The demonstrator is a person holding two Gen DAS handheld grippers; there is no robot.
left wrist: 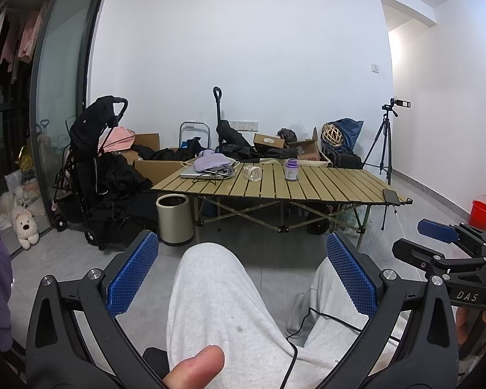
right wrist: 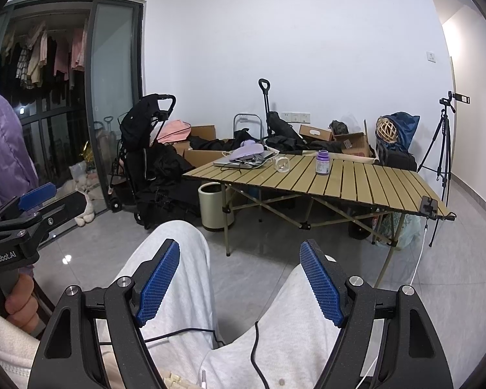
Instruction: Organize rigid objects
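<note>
A purple-capped bottle [left wrist: 291, 169] [right wrist: 322, 162] stands upright on a slatted folding table [left wrist: 324, 186] [right wrist: 372, 184] across the room. A clear glass jar [left wrist: 253, 172] [right wrist: 282, 163] lies on its side to the bottle's left. My left gripper [left wrist: 241, 261] is open and empty, held low over the person's grey-trousered knees, far from the table. My right gripper [right wrist: 239, 267] is open and empty too, also over the lap. Each gripper shows at the edge of the other's view.
A laptop [left wrist: 202, 173] under a lilac cloth [left wrist: 210, 162] lies on the table's far left. A phone [left wrist: 390, 195] sits at its right edge. A bin [left wrist: 173, 218], stroller [left wrist: 94, 168], boxes, tripod [left wrist: 384, 142] and red bucket [left wrist: 482, 214] stand around.
</note>
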